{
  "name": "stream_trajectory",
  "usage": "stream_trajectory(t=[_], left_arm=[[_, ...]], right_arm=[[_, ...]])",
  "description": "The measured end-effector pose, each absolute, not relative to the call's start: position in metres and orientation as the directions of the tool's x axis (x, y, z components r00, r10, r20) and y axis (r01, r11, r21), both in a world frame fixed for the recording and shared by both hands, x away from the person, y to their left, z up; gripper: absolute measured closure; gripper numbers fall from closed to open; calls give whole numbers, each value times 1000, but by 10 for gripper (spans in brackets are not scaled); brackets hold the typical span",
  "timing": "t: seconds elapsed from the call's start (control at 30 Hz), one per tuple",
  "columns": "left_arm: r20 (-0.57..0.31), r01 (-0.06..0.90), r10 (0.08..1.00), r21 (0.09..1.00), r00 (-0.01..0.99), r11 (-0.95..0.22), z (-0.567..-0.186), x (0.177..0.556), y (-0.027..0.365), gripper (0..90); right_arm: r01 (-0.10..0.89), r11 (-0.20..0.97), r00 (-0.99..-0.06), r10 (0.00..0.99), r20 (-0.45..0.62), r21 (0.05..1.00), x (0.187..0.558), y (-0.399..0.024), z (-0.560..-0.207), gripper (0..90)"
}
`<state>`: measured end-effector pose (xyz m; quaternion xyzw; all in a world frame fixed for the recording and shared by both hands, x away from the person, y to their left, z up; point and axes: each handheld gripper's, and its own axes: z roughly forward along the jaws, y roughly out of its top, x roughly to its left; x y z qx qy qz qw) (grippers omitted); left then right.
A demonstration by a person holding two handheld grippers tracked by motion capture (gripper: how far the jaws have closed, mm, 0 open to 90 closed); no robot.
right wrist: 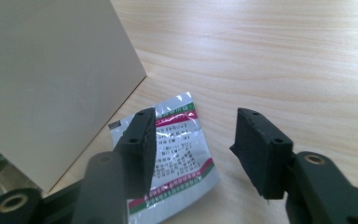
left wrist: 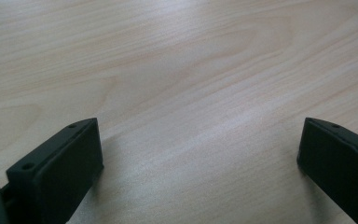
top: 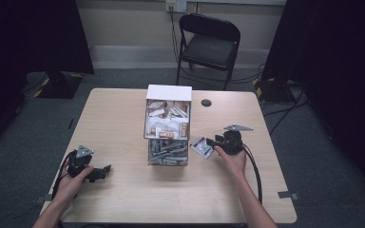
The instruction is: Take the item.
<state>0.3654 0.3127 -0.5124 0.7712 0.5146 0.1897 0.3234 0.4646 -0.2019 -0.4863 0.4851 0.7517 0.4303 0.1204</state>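
On desk (top: 123,199), I count one box (top: 168,124), one packet (right wrist: 177,158) beside it; right tongs (right wrist: 196,140) spread over packet, left tongs (left wrist: 198,154) spread.

Box (top: 168,124) mid table (top: 123,199), packet (top: 201,146) by right tool (top: 212,141), left tool (top: 105,168) apart

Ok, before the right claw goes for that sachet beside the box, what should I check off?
1. Right claw open: ok, jaws apart.
2. Shiny silver sachet with red and green print lies flat on the light wooden table: ok.
3. Sachet between the jaws: not ok, one jaw sits over it, the other over bare table.
4. Sachet free of the white cardboard box: cannot tell, its corner lies at the box wall.
5. Left claw open and holding nothing: ok.
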Motion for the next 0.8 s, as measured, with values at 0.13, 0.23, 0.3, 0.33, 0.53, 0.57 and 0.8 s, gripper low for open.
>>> stream_trajectory(t=[0.13, 0.23, 0.3, 0.33, 0.53, 0.57, 0.8], left_arm=[[-40, 671, 916, 694, 399, -262, -512, 365, 313, 0], [-40, 671, 916, 694, 399, -262, -512, 365, 313, 0], [-40, 671, 916, 694, 399, -261, -512, 365, 313, 0], [-40, 671, 916, 694, 399, -262, -512, 365, 313, 0], [-40, 671, 916, 694, 399, -261, -512, 365, 313, 0], [-40, 671, 916, 694, 398, -261, -512, 365, 313, 0], [-40, 671, 916, 694, 399, -262, -512, 365, 313, 0]], right_arm=[[618, 151, -499, 834, 236, 772, 459, -207, -481, 401], [617, 147, -494, 837, 235, 774, 456, -211, -474, 350], [613, 150, -490, 842, 225, 776, 454, -213, -470, 307], [613, 146, -488, 843, 226, 777, 452, -215, -467, 281], [612, 127, -461, 859, 221, 781, 442, -227, -454, 210], [610, 125, -463, 858, 224, 783, 440, -229, -452, 207], [608, 114, -435, 876, 209, 785, 425, -242, -443, 147]])
